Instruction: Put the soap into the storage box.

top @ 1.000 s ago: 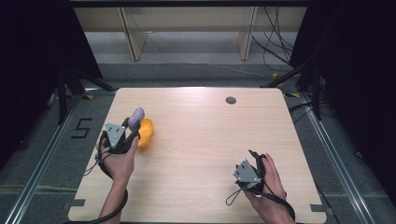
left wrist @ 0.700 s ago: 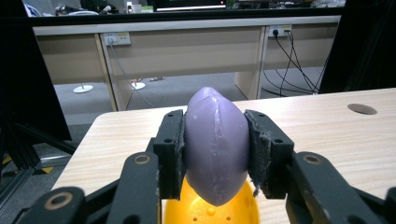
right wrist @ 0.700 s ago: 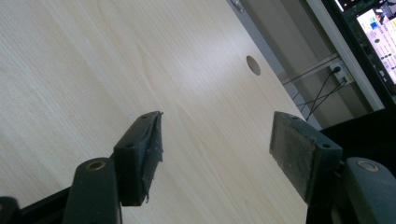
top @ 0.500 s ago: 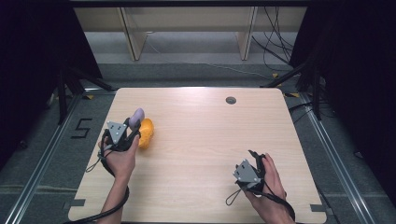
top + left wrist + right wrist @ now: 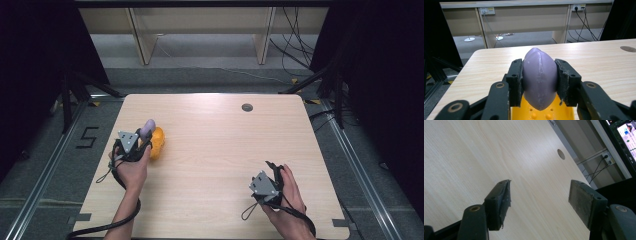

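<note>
A smooth purple egg-shaped object (image 5: 539,78) is clamped between the two black pads of my left gripper (image 5: 538,82). It hangs just above a yellow perforated piece (image 5: 541,113). In the high view the purple object (image 5: 147,128) sticks up from my left gripper (image 5: 141,137) at the table's left side, with the yellow-orange piece (image 5: 157,143) beside it on the wood. My right gripper (image 5: 539,197) stands open over bare tabletop with nothing between its pads. The high view has my right gripper (image 5: 266,186) near the front right, held in a hand.
The light wooden table (image 5: 215,150) has a round cable hole (image 5: 247,107) near its far edge, also visible as the hole (image 5: 561,154) in the right gripper view. Shelving legs and cables lie on the floor beyond the table. Black frames stand at both sides.
My left gripper with the purple object has shifted slightly nearer and lower over the yellow piece. The right hand has stayed where it was.
</note>
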